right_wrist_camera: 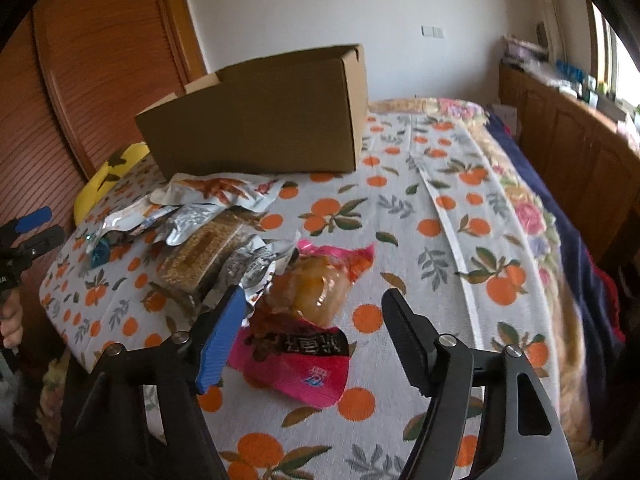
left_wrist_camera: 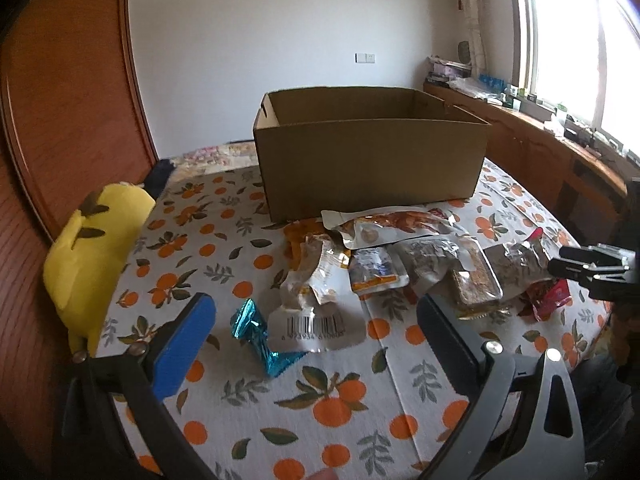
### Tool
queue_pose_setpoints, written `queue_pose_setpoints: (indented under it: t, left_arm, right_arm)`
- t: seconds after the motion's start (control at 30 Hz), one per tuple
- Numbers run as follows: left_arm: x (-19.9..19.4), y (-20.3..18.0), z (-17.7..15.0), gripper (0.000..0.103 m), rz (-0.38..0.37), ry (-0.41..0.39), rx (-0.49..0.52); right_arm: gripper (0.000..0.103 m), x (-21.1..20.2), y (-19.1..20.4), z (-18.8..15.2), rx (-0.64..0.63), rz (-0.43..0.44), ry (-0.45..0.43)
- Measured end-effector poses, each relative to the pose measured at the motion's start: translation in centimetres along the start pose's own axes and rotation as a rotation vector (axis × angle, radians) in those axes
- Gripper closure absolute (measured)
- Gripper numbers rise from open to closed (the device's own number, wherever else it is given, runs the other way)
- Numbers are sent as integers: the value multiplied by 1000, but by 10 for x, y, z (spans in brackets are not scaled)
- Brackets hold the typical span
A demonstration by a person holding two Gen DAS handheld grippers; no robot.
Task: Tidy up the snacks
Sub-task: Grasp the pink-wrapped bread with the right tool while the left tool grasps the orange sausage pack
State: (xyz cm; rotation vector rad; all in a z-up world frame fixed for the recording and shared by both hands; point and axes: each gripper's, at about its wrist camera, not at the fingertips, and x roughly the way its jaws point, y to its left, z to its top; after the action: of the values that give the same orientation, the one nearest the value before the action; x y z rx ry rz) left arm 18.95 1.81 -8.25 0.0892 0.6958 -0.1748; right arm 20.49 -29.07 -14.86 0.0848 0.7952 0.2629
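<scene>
Surroundings: We see a table under an orange-print cloth (left_wrist_camera: 328, 400), a brown cardboard box (left_wrist_camera: 372, 164) open at the top beyond our tongs, and a yellow plush toy (left_wrist_camera: 92, 264) at the table's edge, off to the left of our left gripper.
In the way: For the left gripper (left_wrist_camera: 316, 336), a white packet with a barcode (left_wrist_camera: 312, 320) overlaps the teal foil wrapper (left_wrist_camera: 256, 332). For the right gripper (right_wrist_camera: 316, 332), crumpled silver wrappers (right_wrist_camera: 256, 268) and a clear pack of brown bars (right_wrist_camera: 200, 260) crowd its blue finger's side.
Snack heap: A loose pile lies between our tongs and the box; the large orange-printed bag (left_wrist_camera: 396, 224) lies closest to the box wall.
Left tongs: Spread wide, nothing pressed between the fingers; the teal wrapper and barcode packet lie on the cloth just ahead, between the two fingers.
Right tongs: Partly spread, with a gap on both sides of the pink packet (right_wrist_camera: 296, 344); the pads do not touch it.
Pink packet: It lies flat on the cloth between the right fingers, its clear middle showing pale yellow contents.
Long axis, pink packet: It runs roughly from near the tongs away toward the far right, one crimped end pointing at us.
Long axis, teal wrapper: It slants from far left to near right, seen between our left fingers.
</scene>
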Motion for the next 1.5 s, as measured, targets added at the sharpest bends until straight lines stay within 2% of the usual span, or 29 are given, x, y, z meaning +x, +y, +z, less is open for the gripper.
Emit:
queue_pose_setpoints:
  t: [0.23,0.33,0.43,0.6,1.03,1.13,1.2,1.27,1.33,1.5]
  left_arm:
    - [24,10,8,3,-32,35,-41]
    - [30,11,11,3,-41,38,-46]
    - [36,12,13,3,-43,41,-40]
    - [50,13,14,3,-46,62,-32]
    - [71,13,22,4,-86,107,-12]
    - [78,16,23,9,-106,137,-18]
    - [83,18,24,14,-122,152,-25]
    - [87,18,27,20,-141,161,-27]
    - [91,18,29,25,-152,175,-22]
    - [104,17,32,46,-160,224,-26]
  right_arm:
    - [34,11,-8,3,32,18,23]
    - [40,11,-5,9,25,42,31]
    - [40,2,-1,11,-8,23,7]
    - [40,-2,-6,12,-12,-16,20]
    - [38,35,-11,13,16,6,122]
    - [41,35,-13,10,5,15,108]
    - [54,35,-12,10,-6,20,97]
    - [58,33,-13,9,-11,16,89]
    - [61,29,-12,8,-24,-4,78]
    - [61,28,-23,4,-3,15,70]
